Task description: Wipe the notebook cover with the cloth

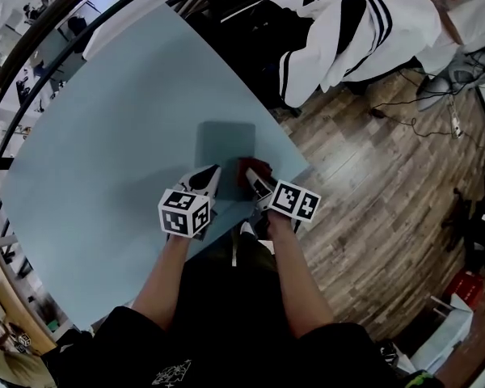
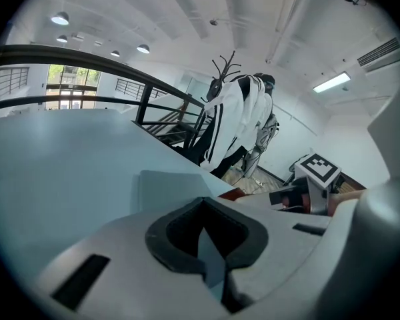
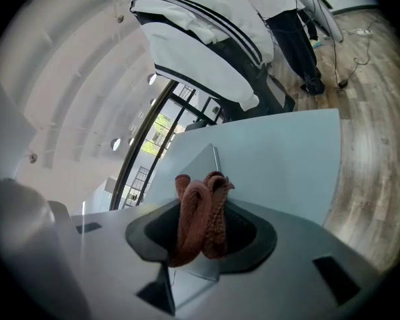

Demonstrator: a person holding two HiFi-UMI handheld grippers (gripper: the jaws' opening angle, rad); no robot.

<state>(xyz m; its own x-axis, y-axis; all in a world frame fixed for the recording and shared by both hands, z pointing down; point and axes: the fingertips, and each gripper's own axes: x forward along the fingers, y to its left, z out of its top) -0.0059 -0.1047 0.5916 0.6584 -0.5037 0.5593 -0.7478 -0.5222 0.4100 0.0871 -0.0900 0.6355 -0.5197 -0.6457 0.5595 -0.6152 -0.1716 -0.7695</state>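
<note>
In the head view, the thin grey-blue notebook (image 1: 222,140) lies flat near the counter's (image 1: 105,136) right edge. In the left gripper view, your left gripper (image 2: 207,245) is clenched on nothing. In the right gripper view, your right gripper (image 3: 200,245) pinches the reddish cloth (image 3: 200,212). The cloth looks soft and limp, and the notebook looks light enough to slide, so pin its near edge.
</note>
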